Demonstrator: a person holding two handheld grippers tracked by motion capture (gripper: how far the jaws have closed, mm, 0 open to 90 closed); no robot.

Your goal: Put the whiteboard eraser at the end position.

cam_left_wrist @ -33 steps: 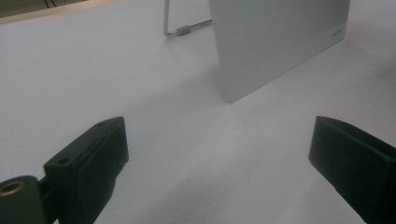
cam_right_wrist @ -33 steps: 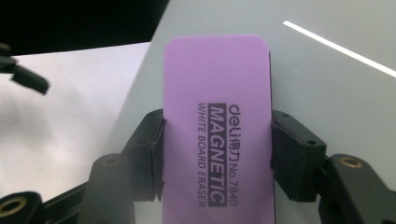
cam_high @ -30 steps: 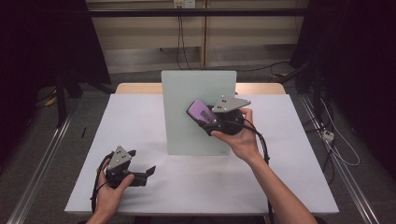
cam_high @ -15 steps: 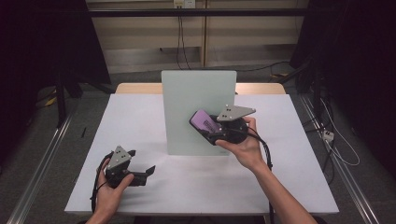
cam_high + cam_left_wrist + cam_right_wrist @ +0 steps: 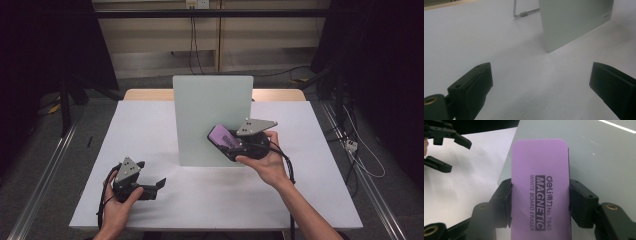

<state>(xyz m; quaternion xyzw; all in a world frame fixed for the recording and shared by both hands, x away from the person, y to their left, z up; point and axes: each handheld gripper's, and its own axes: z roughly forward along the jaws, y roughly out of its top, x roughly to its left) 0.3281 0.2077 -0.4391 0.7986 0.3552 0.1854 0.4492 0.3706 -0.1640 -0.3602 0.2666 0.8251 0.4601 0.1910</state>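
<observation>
The right claw (image 5: 540, 202) grips a purple eraser (image 5: 540, 182) by its two long sides, jaws pressed flush against the edges. In the high view the eraser (image 5: 223, 136) sits at centre frame, against the lower right of the upright board (image 5: 210, 112). The eraser is a flat slab with rounded corners and a smooth, matte printed face; it looks light and fairly stiff, so a side grip near the middle should hold it steady while wiping. The board is pale, glossy and rigid, propped on a wire stand (image 5: 522, 13). The left claw (image 5: 152, 187) rests open on the white worktop (image 5: 310, 150), lower left.
</observation>
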